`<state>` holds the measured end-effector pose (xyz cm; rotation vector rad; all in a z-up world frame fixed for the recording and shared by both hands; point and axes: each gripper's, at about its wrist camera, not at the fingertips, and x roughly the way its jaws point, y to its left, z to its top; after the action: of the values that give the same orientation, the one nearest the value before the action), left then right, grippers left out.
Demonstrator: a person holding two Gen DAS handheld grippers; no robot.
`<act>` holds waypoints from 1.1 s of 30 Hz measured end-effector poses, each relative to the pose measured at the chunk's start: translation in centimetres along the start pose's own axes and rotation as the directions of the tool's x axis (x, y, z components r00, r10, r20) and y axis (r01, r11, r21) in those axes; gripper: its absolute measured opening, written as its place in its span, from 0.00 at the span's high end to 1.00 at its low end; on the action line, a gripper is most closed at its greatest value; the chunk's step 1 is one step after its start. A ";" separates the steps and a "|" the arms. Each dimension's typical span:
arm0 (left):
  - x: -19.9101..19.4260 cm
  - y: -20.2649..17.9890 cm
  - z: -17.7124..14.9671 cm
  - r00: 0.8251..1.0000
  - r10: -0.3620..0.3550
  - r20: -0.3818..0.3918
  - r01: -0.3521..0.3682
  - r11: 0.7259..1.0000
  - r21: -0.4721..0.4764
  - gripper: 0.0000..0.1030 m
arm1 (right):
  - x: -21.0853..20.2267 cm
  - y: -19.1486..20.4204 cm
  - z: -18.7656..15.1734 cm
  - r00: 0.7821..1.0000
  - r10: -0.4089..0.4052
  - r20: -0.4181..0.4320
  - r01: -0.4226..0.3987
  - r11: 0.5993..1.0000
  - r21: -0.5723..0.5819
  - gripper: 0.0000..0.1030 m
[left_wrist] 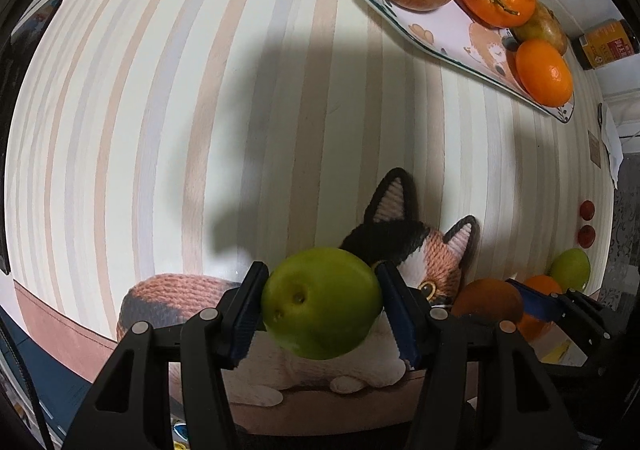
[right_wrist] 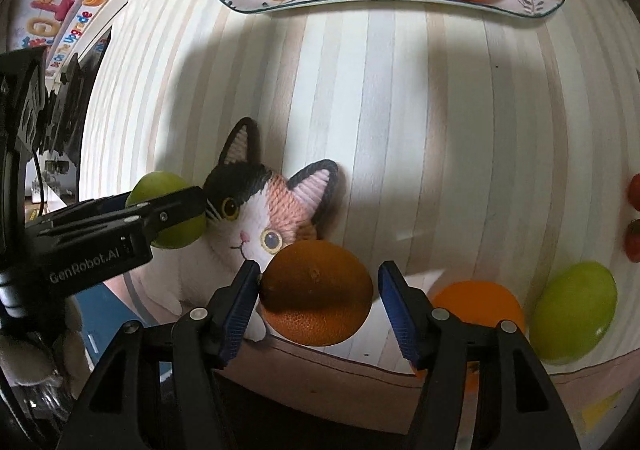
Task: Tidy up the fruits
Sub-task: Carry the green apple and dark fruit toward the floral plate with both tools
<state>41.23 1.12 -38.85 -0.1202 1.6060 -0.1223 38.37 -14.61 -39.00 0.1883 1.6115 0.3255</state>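
Left wrist view shows the striped table (left_wrist: 160, 110), then the plate (left_wrist: 448, 38) at its far side, already carrying apples and oranges. Next down in size, the left gripper (left_wrist: 320, 306) has its fingers partly closed on a green apple (left_wrist: 320, 302), lifted over a printed cat. In the right view, the right gripper (right_wrist: 318, 294) clasps an orange (right_wrist: 316, 292). Best carry both high, then lower them into the plate's bare middle without knocking the fruit there.
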 end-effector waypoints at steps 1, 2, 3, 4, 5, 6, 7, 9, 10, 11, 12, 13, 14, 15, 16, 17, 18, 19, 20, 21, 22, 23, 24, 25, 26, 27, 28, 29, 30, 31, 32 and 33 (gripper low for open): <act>-0.3 0.4 0.0 1.000 -0.001 0.003 0.001 1.000 0.002 0.47 | -0.1 0.1 0.0 1.000 -0.010 0.003 0.010 1.000 -0.008 0.42; -0.7 0.5 0.0 1.000 -0.005 0.006 0.005 1.000 0.001 0.47 | -0.2 0.2 -0.1 0.999 -0.036 0.011 0.037 0.999 -0.022 0.42; -1.1 0.6 0.1 1.000 -0.009 0.009 0.009 1.000 0.003 0.47 | -0.2 1.2 -0.5 0.999 -0.049 0.018 0.049 0.998 -0.032 0.43; -1.5 0.7 0.2 1.000 -0.009 0.012 0.009 1.000 0.005 0.47 | -0.3 1.2 -0.5 0.999 -0.051 0.021 0.051 0.998 -0.033 0.43; -1.8 0.7 0.3 1.000 -0.008 0.016 0.008 1.000 0.006 0.47 | -0.5 1.0 -0.5 0.999 -0.047 0.025 0.048 0.998 -0.029 0.43; -2.1 0.9 0.4 1.000 -0.011 0.021 0.011 1.000 0.004 0.48 | -0.9 0.8 -0.6 0.998 -0.040 0.038 0.041 0.999 -0.023 0.43; -2.2 1.3 0.5 1.000 -0.015 0.024 0.015 1.000 0.002 0.47 | -1.1 0.9 -0.6 0.998 -0.038 0.045 0.039 0.999 -0.022 0.43; -2.6 1.5 0.6 0.999 -0.020 0.030 0.020 1.000 -0.002 0.48 | -1.8 0.7 -0.6 0.998 -0.022 0.062 0.023 1.000 -0.014 0.43; -3.0 1.6 0.8 0.999 -0.028 0.033 0.028 1.000 -0.006 0.47 | -2.4 0.6 -0.4 0.997 -0.012 0.074 0.013 1.000 -0.010 0.43; -3.3 1.7 1.0 0.999 -0.036 0.035 0.036 0.999 -0.010 0.47 | -3.1 0.2 -0.7 0.996 -0.007 0.086 0.008 1.000 -0.008 0.43; -3.6 1.7 1.3 0.998 -0.048 0.037 0.048 0.999 -0.017 0.47 | -3.5 0.0 -0.6 0.995 -0.003 0.096 0.004 1.000 -0.006 0.43; -4.3 1.9 2.0 0.997 -0.066 0.039 0.067 0.997 -0.027 0.47 | -4.1 -0.2 -0.4 0.994 0.004 0.106 -0.004 1.000 -0.003 0.43; -4.7 2.0 2.4 0.996 -0.081 0.043 0.083 0.996 -0.036 0.47 | -4.7 -0.5 0.1 0.993 0.015 0.120 -0.016 1.000 0.007 0.43; -5.2 2.0 3.0 0.994 -0.097 0.048 0.099 0.994 -0.046 0.47 | -5.0 -0.4 0.5 0.991 0.016 0.133 -0.018 1.000 0.016 0.43; -5.8 2.0 3.8 0.992 -0.116 0.056 0.119 0.991 -0.054 0.47 | -5.5 -0.7 1.0 0.989 0.016 0.145 -0.020 1.000 0.024 0.43; -6.5 1.9 4.7 0.989 -0.129 0.066 0.133 0.989 -0.060 0.47 | -6.1 -1.1 1.8 0.986 0.021 0.167 -0.028 0.999 0.041 0.43; -7.2 1.6 5.6 0.987 -0.138 0.077 0.143 0.988 -0.065 0.47 | -6.8 -1.6 2.5 0.983 0.023 0.180 -0.033 0.998 0.051 0.43; -8.0 1.3 6.9 0.985 -0.146 0.093 0.152 0.986 -0.066 0.47 | -7.3 -1.8 3.4 0.979 0.023 0.200 -0.037 0.997 0.066 0.43; -8.2 1.1 7.3 0.983 -0.151 0.105 0.158 0.985 -0.065 0.47 | -7.9 -2.1 4.2 0.975 0.025 0.219 -0.043 0.996 0.076 0.43; -8.6 0.8 8.3 0.981 -0.155 0.116 0.164 0.985 -0.063 0.47 | -8.7 -2.4 5.3 0.970 0.025 0.241 -0.047 0.995 0.085 0.43; -9.0 0.5 9.4 0.979 -0.157 0.128 0.165 0.984 -0.060 0.47 | -9.0 -2.5 6.1 0.968 0.021 0.252 -0.046 0.995 0.091 0.43; -8.8 0.1 9.9 0.978 -0.156 0.136 0.165 0.985 -0.058 0.47 | -9.3 -2.4 7.0 0.965 0.014 0.262 -0.040 0.995 0.094 0.43; -9.0 0.0 10.7 0.977 -0.158 0.141 0.168 0.984 -0.056 0.47 | -9.7 -2.3 8.0 0.962 0.004 0.273 -0.031 0.995 0.092 0.43; -9.1 -0.3 11.6 0.976 -0.163 0.147 0.173 0.983 -0.058 0.47 | -10.0 -2.3 9.0 0.960 -0.008 0.281 -0.017 0.996 0.086 0.43; -9.1 -0.3 12.0 0.975 -0.167 0.149 0.177 0.983 -0.057 0.47 | -10.0 -1.8 9.8 0.959 -0.013 0.284 -0.011 0.996 0.083 0.43; -8.9 -0.4 12.6 0.974 -0.172 0.148 0.182 0.982 -0.056 0.47 | -9.9 -1.4 10.5 0.958 -0.020 0.288 -0.003 0.997 0.078 0.43; -8.6 -0.7 13.2 0.974 -0.177 0.143 0.187 0.981 -0.060 0.47 | -9.7 -1.1 11.0 0.957 -0.026 0.289 0.006 0.998 0.070 0.43; -8.3 -0.7 13.5 0.974 -0.180 0.136 0.190 0.980 -0.062 0.47 | -9.3 -0.6 11.5 0.956 -0.034 0.291 0.015 0.998 0.067 0.43; -8.0 -0.7 13.8 0.974 -0.183 0.130 0.193 0.979 -0.065 0.47 | -9.1 -0.5 11.9 0.955 -0.040 0.292 0.023 0.998 0.062 0.43; -7.6 -0.7 14.1 0.974 -0.187 0.125 0.196 0.978 -0.069 0.47 | -8.9 -0.4 12.2 0.956 -0.043 0.291 0.028 0.998 0.056 0.43; -7.3 -0.9 14.5 0.974 -0.191 0.121 0.200 0.977 -0.074 0.47 | -8.6 -0.3 12.5 0.956 -0.047 0.289 0.033 0.998 0.054 0.43; -7.0 -0.8 14.6 0.974 -0.195 0.117 0.205 0.975 -0.081 0.47 | -8.6 -0.4 12.6 0.955 -0.049 0.291 0.035 0.998 0.053 0.43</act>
<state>56.14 1.39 -32.37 -0.3561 1.4881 -0.1944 51.48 -16.51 -31.56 0.2269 1.3288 0.2151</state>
